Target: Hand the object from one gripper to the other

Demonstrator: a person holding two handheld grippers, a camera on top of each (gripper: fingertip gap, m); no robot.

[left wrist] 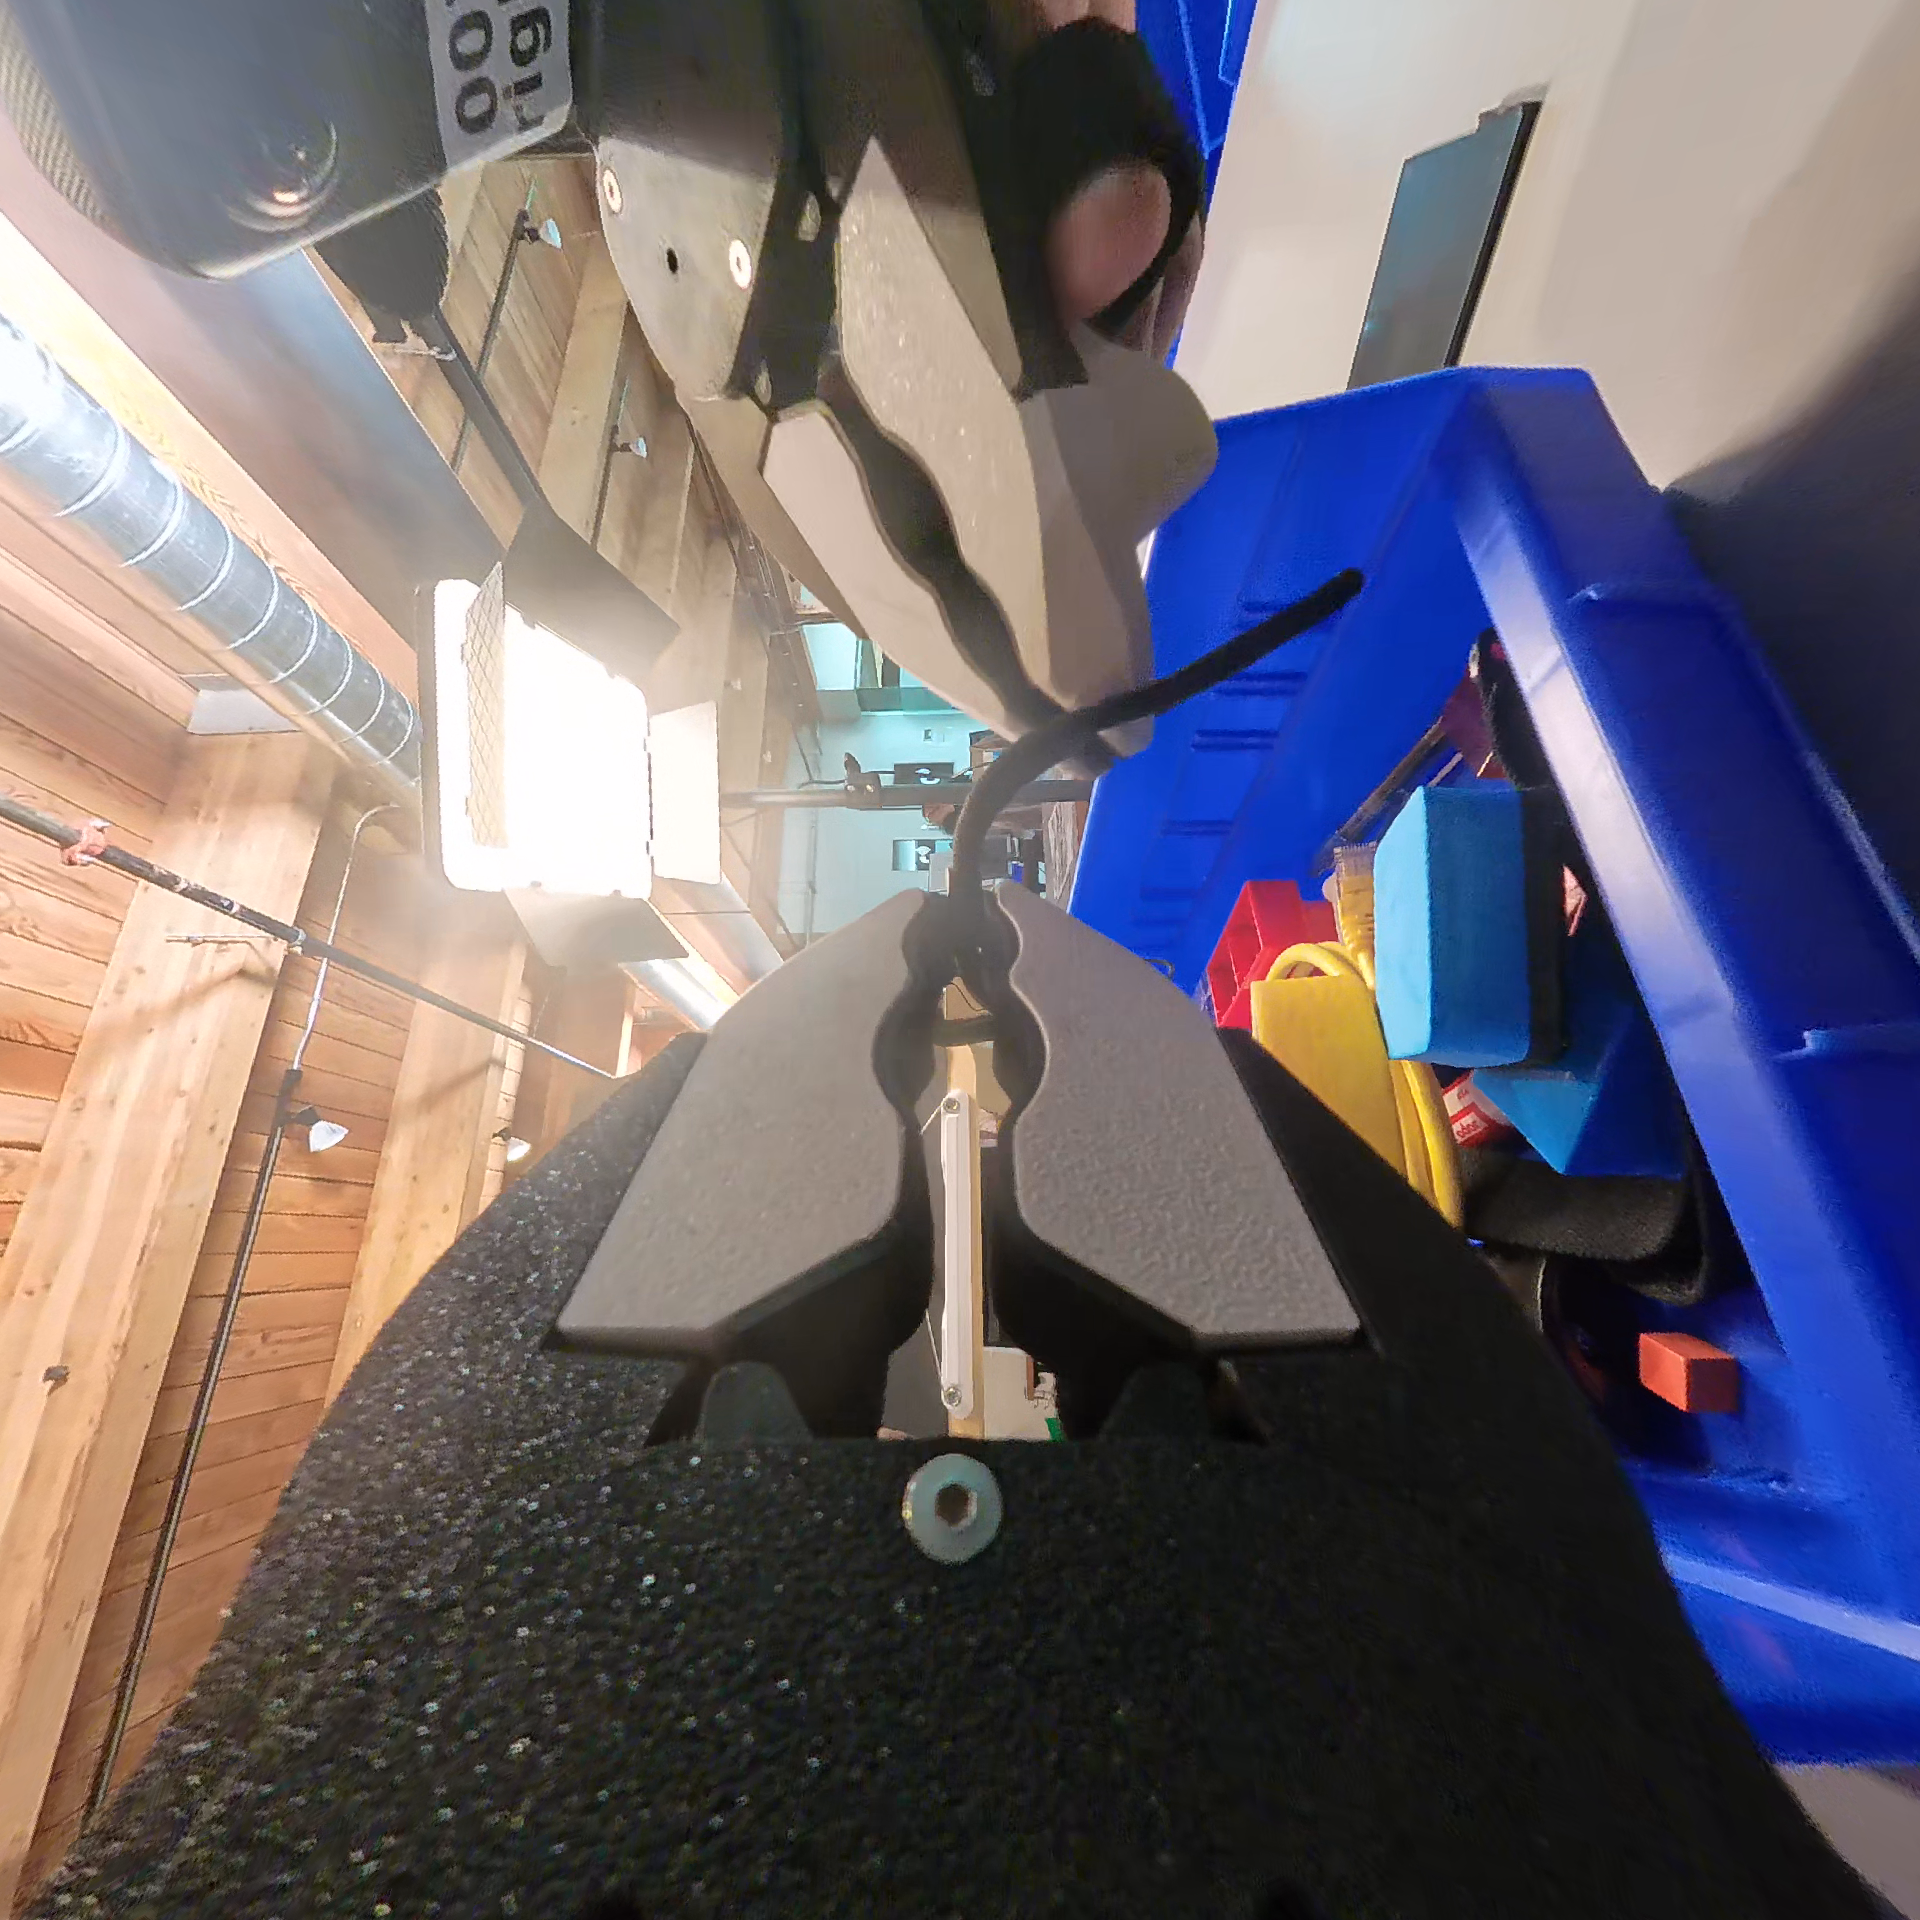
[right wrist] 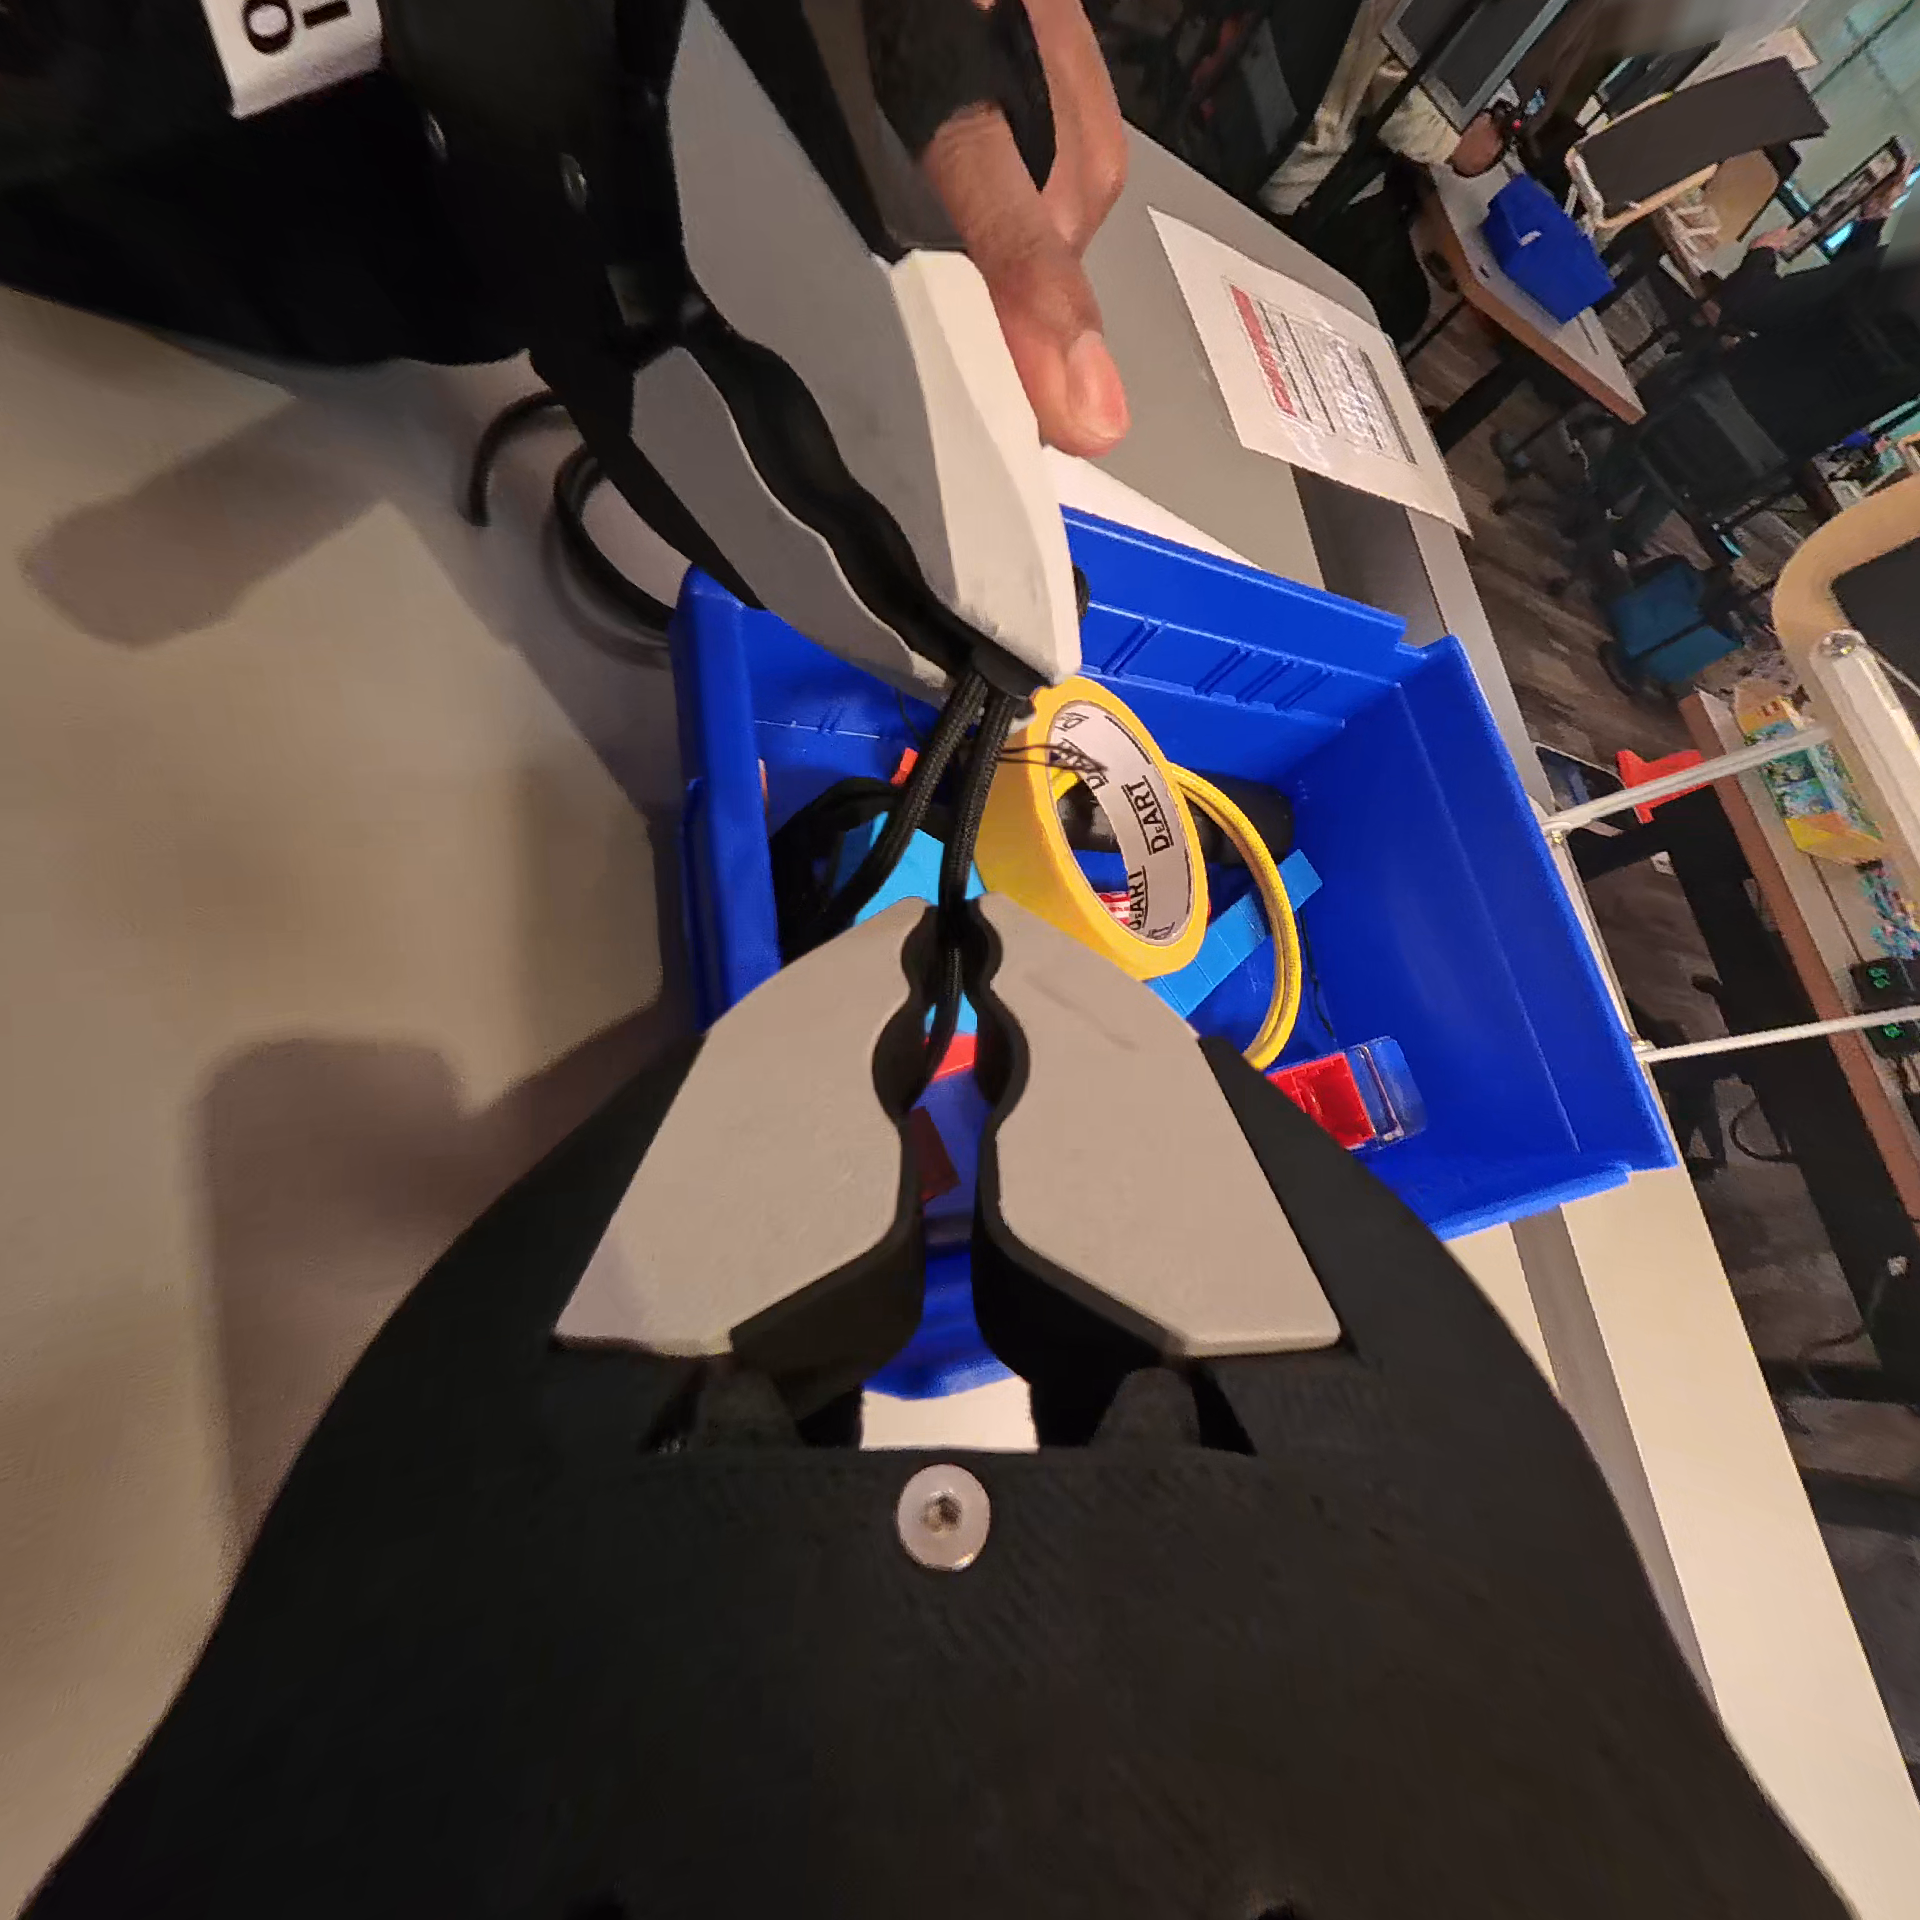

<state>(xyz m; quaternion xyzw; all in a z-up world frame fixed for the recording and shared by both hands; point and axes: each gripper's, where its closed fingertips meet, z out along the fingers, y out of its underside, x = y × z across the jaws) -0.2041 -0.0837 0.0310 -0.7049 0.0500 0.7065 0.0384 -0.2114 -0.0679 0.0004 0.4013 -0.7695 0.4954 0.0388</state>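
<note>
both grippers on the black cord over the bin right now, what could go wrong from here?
1. Both the left gripper and the right gripper pinch the thin black cord only at their fingertips; if one opens before the other's grip is firm, it may slip out.
2. The handover hangs over the cluttered blue bin; a dropped cord would likely land among the yellow tape roll and cables there.
3. Pulling apart while both are shut could strain the cord.

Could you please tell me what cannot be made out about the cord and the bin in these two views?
- Thin black braided cord: both ends hidden inside the shut right gripper and left gripper.
- Left wrist view: cord's free tip is blurred.
- Blue plastic bin: items under the yellow tape roll are covered.
- Left wrist view: bin cut off by the right edge.
</note>
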